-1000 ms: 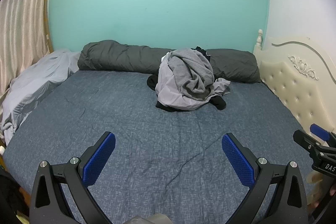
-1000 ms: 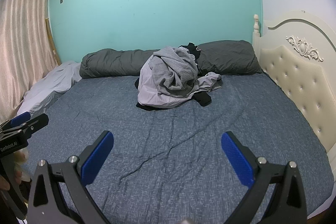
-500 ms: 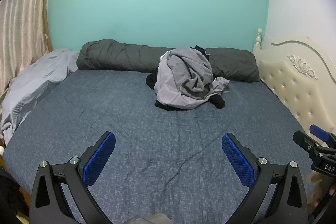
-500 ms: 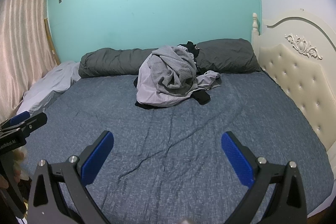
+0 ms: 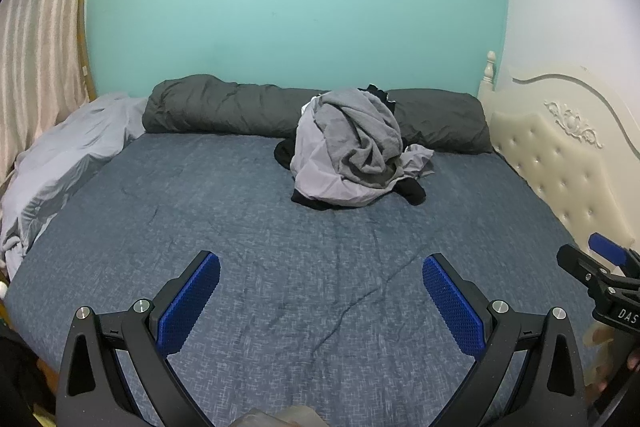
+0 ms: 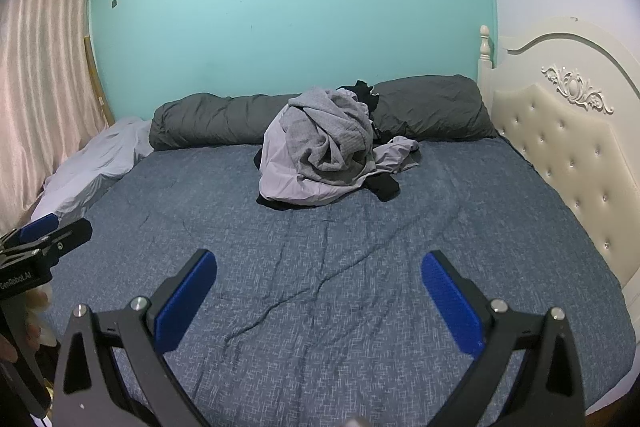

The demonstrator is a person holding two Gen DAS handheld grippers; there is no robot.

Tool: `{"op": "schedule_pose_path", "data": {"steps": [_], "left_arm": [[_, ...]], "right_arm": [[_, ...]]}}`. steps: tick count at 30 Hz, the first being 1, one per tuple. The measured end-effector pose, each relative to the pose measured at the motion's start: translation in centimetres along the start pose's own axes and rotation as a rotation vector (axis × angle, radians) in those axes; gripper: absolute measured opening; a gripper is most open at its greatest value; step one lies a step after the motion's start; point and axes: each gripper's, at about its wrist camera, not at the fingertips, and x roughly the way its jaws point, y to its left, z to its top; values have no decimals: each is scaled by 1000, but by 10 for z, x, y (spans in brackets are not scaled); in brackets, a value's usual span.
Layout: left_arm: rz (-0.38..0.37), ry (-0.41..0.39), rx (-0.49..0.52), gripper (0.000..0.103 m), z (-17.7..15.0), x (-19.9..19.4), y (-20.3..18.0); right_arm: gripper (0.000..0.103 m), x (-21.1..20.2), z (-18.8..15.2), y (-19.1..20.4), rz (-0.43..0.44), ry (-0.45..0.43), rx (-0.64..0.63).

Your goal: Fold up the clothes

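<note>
A heap of clothes [image 5: 352, 147] [image 6: 324, 147], grey and pale lilac over black pieces, lies at the far middle of the bed against a dark grey rolled duvet [image 5: 224, 111] [image 6: 432, 107]. My left gripper [image 5: 320, 291] hangs open over the near part of the blue bedspread [image 5: 200, 211], far short of the heap, with nothing between its blue pads. My right gripper [image 6: 318, 291] is open too, empty, over the bedspread [image 6: 480, 211]. Each gripper shows at the edge of the other's view: the right gripper [image 5: 600, 267] and the left gripper [image 6: 44, 231].
A cream tufted headboard [image 5: 560, 155] [image 6: 560, 131] bounds the bed on the right. A pale grey sheet [image 5: 60, 163] [image 6: 100, 163] is bunched along the left edge beside a striped curtain [image 6: 44, 67]. A teal wall [image 5: 300, 7] stands behind the duvet.
Both views have shifted slightly, with the heap sitting a little higher in each frame. Both grippers stay open and empty.
</note>
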Motion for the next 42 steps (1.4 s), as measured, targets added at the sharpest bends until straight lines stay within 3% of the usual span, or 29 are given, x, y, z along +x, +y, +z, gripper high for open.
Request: {"op": "schedule_pose_path", "data": {"steps": [42], "left_arm": [[-7,0,3,103,3,-1,2]], "right_arm": [[103,1,1,-3,-4,-3,5]]}}
